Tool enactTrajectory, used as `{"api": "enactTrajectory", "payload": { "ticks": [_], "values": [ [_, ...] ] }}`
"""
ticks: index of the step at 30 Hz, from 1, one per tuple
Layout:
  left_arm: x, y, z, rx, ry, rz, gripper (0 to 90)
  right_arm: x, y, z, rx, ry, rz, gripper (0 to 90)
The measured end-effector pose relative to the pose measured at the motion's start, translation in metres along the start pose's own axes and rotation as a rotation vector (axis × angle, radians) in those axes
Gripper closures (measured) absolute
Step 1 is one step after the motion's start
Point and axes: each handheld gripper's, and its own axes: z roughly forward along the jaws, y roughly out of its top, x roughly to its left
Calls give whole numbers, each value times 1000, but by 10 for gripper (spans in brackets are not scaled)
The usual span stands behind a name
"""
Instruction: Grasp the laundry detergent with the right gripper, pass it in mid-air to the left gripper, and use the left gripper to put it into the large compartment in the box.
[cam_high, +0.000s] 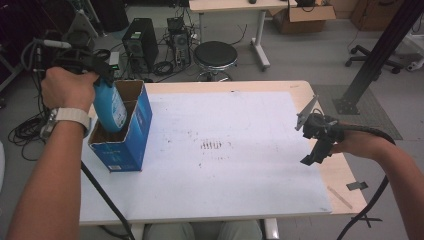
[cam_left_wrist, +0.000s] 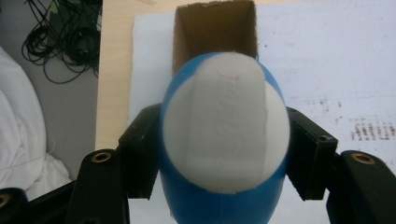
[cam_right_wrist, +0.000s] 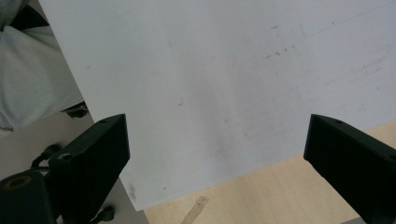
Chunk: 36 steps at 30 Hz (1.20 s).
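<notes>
My left hand-held gripper (cam_left_wrist: 219, 154) is squeezing a blue bottle (cam_high: 110, 106) from both sides. In the left gripper view I look down at the bottle's white end (cam_left_wrist: 227, 128), and my 2 black jaws press on its blue sides. The bottle hangs over the open top of a blue cardboard box (cam_high: 125, 135). From the high view its lower part looks partly inside the box already, but I cannot tell if it touches the bottom.

The box stands on a white sheet (cam_high: 240, 150) at the left side of the tabletop (cam_high: 345, 175). The brown inside of the box (cam_left_wrist: 215, 32) shows just past the bottle.

My right hand-held gripper (cam_right_wrist: 219, 154) is wide open and holds nothing. It hangs over the right edge of the white sheet, well apart from the box.

I think the job now is putting the bottle into the box. To do it well, I should keep the bottle straight and in the middle of the opening, so it does not bump the cardboard walls. I should go down slowly and keep my squeeze tight until the bottle rests. The box is light and may tip or slide, so my right hand-held gripper could come over and steady it.
</notes>
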Motion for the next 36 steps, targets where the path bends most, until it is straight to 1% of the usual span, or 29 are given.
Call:
{"api": "enactTrajectory", "payload": {
  "ticks": [3, 6, 8, 9, 11, 12, 14, 15, 17, 20, 22, 24, 26, 31, 34, 36],
  "values": [
    [0, -3, 12, 13, 0, 10, 382, 0, -1, 3, 8, 5, 5, 68],
    [0, -8, 25, 19, -8, 11, 382, 0, -1, 4, 16, 6, 9, 68],
    [0, -10, 32, 20, -7, 9, 382, -1, -1, 4, 20, 7, 9, 69],
    [-1, -10, 35, 25, -6, 13, 382, -1, 0, 4, 21, 6, 9, 69],
    [-1, -13, 41, 21, -2, 16, 382, -1, 0, 3, 18, 6, 12, 69],
    [-2, -14, 45, 28, 1, 22, 382, -1, 0, 3, 17, 6, 13, 70],
    [-2, -16, 50, 23, 1, 23, 382, 0, 0, 4, 23, 9, 16, 69],
    [-2, -17, 54, 29, 0, 23, 383, 0, -1, 4, 25, 8, 16, 69],
    [-3, -20, 61, 33, 2, 28, 382, 0, -1, 5, 22, 9, 17, 69],
    [-4, -24, 72, 41, 5, 48, 382, 0, -1, 8, 30, 13, 20, 69],
    [-4, -26, 78, 46, 0, 56, 382, 0, -2, 10, 32, 15, 22, 69],
    [-4, -29, 85, 52, -5, 54, 382, 0, -3, 10, 34, 14, 24, 68],
    [-5, -31, 92, 67, -9, 58, 382, 0, -4, 10, 32, 15, 32, 68],
    [-6, -35, 103, 78, -15, 60, 382, 0, -5, 13, 37, 22, 34, 70],
    [-6, -36, 108, 90, -16, 69, 382, 0, -5, 14, 36, 23, 37, 70],
    [-6, -37, 110, 88, -17, 67, 382, 0, -5, 14, 38, 24, 38, 70]
  ]
}}
